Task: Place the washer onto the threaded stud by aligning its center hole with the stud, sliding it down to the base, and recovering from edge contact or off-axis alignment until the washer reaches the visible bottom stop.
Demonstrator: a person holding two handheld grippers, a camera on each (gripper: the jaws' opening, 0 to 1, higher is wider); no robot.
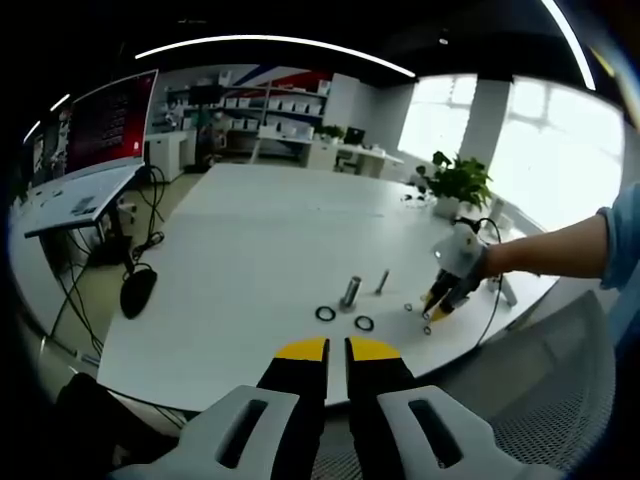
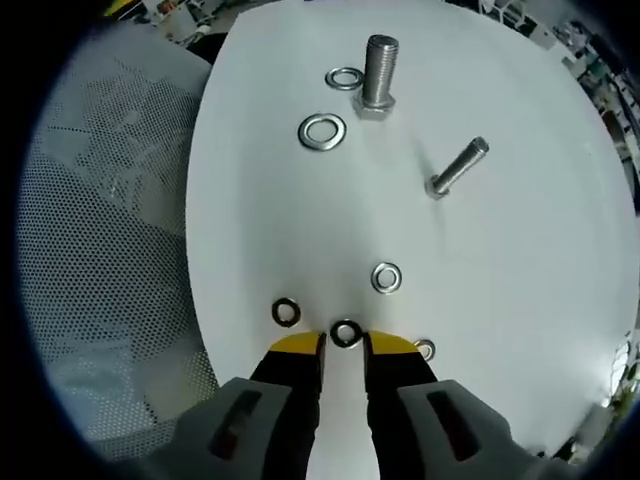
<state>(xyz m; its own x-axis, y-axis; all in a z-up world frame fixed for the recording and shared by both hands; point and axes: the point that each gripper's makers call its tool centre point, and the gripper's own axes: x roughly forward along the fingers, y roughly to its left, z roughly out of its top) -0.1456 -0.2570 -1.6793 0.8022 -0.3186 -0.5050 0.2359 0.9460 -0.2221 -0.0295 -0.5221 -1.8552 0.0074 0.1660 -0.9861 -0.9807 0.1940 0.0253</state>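
Right tongs tipped down at table, tips flanking washer.

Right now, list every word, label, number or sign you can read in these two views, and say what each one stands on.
No text can be read.
Large red-lit wall screen: content too blurred to read.
Papers on the grey side desk: too small.
Steel bolts, flat metal washers and the white table: no markings visible.
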